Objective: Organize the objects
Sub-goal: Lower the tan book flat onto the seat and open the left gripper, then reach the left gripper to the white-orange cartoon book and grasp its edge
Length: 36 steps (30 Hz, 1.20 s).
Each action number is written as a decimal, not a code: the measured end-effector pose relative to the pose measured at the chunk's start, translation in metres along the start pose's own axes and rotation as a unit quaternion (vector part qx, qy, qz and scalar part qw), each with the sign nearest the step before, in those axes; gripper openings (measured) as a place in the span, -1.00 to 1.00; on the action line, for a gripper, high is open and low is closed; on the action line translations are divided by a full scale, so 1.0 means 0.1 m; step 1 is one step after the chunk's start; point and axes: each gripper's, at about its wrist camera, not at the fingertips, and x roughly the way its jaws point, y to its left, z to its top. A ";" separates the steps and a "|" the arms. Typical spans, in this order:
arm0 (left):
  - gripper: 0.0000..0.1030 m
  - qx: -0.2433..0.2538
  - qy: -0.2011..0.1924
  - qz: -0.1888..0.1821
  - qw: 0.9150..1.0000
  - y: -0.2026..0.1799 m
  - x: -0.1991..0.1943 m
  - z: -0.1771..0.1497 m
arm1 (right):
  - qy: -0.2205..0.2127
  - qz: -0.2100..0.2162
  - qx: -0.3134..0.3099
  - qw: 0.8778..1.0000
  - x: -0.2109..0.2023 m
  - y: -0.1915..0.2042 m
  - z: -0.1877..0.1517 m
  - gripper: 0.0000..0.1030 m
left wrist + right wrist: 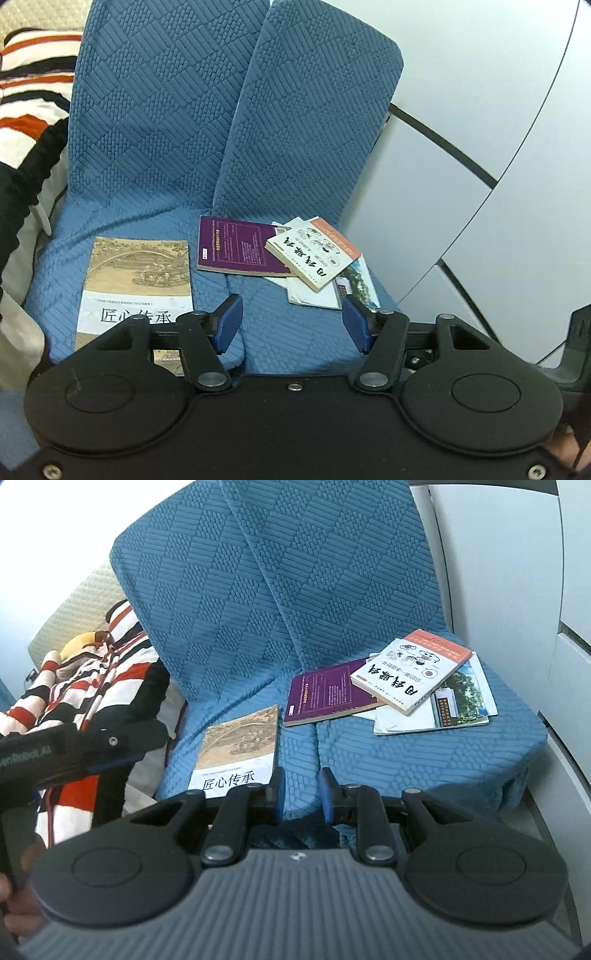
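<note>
Left wrist view shows the left gripper (291,323) spread and empty above the blue quilted sofa seat (295,332); the beige landscape-cover book (138,280) lies just left. Approach its edge squarely.

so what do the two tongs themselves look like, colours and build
Both are black linkage frames with silver pivot pins, round black discs at each side and blue pads on the fingers. The left tongs sit on a plain flat black body; the right tongs sit on a grey ribbed body. No cables show on either.
</note>
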 end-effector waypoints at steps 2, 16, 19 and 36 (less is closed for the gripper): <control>0.11 -0.002 0.002 0.001 1.000 -0.02 0.02 -0.01 | -0.002 -0.001 -0.001 1.000 -0.01 -0.03 0.01 -0.53; 0.16 0.002 0.016 -0.011 1.000 -0.21 0.26 -0.03 | 0.001 -0.013 0.020 1.000 0.00 -0.31 -0.04 -0.53; 0.20 0.006 0.017 -0.014 1.000 -0.28 0.33 -0.02 | 0.002 -0.019 0.026 0.999 -0.01 -0.41 -0.04 -0.53; 0.82 0.027 0.045 -0.029 0.998 -0.61 1.01 0.07 | -0.006 -0.068 0.077 0.995 0.11 -0.95 0.08 0.51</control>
